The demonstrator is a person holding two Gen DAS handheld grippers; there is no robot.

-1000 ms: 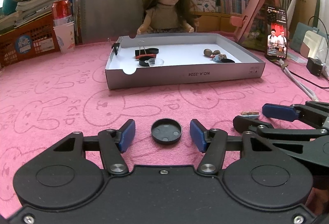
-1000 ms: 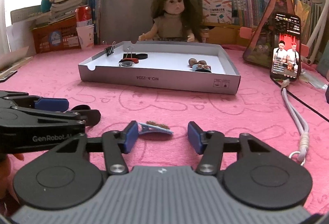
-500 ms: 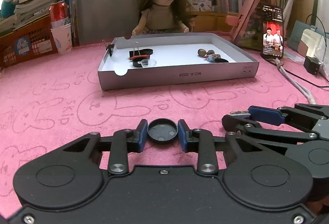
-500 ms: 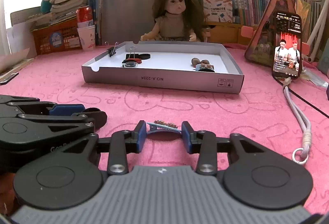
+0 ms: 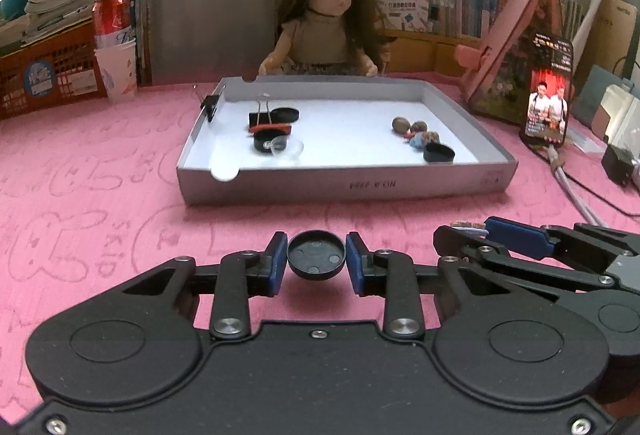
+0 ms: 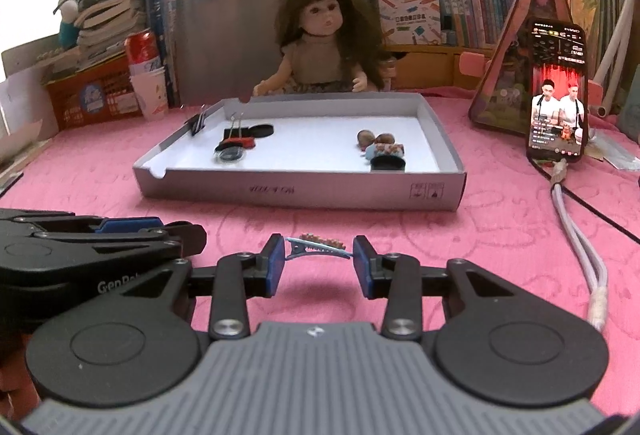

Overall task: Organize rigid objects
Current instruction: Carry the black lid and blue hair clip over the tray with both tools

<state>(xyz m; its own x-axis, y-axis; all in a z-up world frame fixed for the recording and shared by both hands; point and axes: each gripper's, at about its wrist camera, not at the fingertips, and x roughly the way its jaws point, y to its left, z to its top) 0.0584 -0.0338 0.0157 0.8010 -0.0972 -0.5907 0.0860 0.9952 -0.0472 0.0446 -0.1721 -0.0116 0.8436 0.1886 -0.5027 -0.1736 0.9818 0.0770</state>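
Note:
My left gripper (image 5: 316, 261) is shut on a round black cap (image 5: 316, 255) and holds it above the pink cloth. My right gripper (image 6: 318, 259) is shut on a blue hair clip (image 6: 316, 248) with a brown beaded top, also lifted off the cloth. The right gripper shows at the right of the left wrist view (image 5: 520, 239), and the left gripper at the left of the right wrist view (image 6: 120, 231). A shallow grey box tray (image 5: 344, 185) (image 6: 300, 191) lies ahead of both, holding binder clips, black caps, a clear lid and small brown pieces.
A doll (image 5: 328, 23) sits behind the tray. A phone (image 6: 558, 91) leans at the right with a white cable (image 6: 576, 227) running toward me. A red can and paper cup (image 5: 116, 47) stand at the back left. Books and a grey bin line the back.
Both grippers closed on their objects, the left on the black cap and the right on the hair clip, and lifted them off the cloth toward the tray.

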